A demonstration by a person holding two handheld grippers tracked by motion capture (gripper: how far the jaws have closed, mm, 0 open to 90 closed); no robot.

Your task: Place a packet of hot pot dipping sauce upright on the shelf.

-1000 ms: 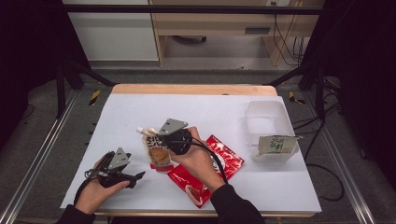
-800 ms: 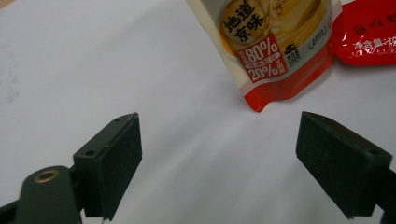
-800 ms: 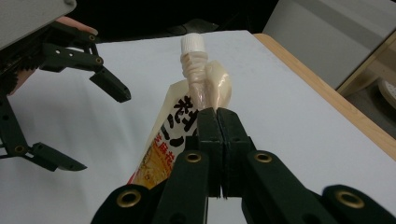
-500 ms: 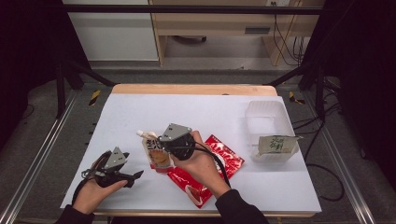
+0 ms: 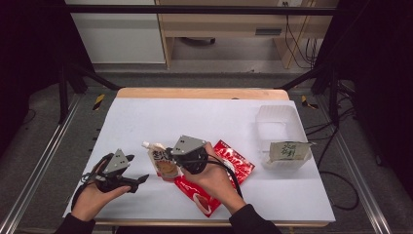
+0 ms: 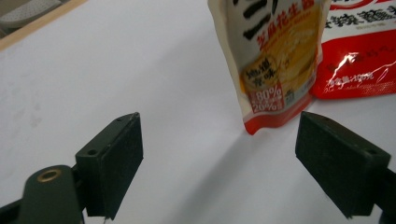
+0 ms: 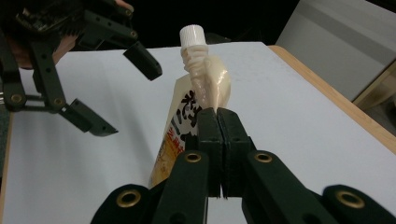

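Observation:
A cream spout pouch (image 5: 164, 168) with a white cap and an orange and red print sits at the table's front middle. My right gripper (image 5: 170, 157) is shut on its upper part, just below the neck. In the right gripper view the jaws (image 7: 218, 116) pinch the pouch (image 7: 205, 79), whose cap points away. My left gripper (image 5: 140, 180) is held to the pouch's left, open and holding nothing. Its view shows the open gripper (image 6: 229, 158), with the pouch's lower edge (image 6: 275, 70) just beyond, low to the table. The right gripper view also catches the left gripper (image 7: 119, 93).
A red snack packet (image 5: 221, 183) lies under my right hand, beside the pouch (image 6: 359, 60). At the right stand an empty clear tub (image 5: 275, 119) and a second tub (image 5: 292, 163) holding a green-labelled packet (image 5: 288, 150). The table's wooden far edge (image 5: 199, 92) runs behind.
My right gripper has drawn the pouch slightly toward the person's side. The left gripper has barely shifted and stays open.

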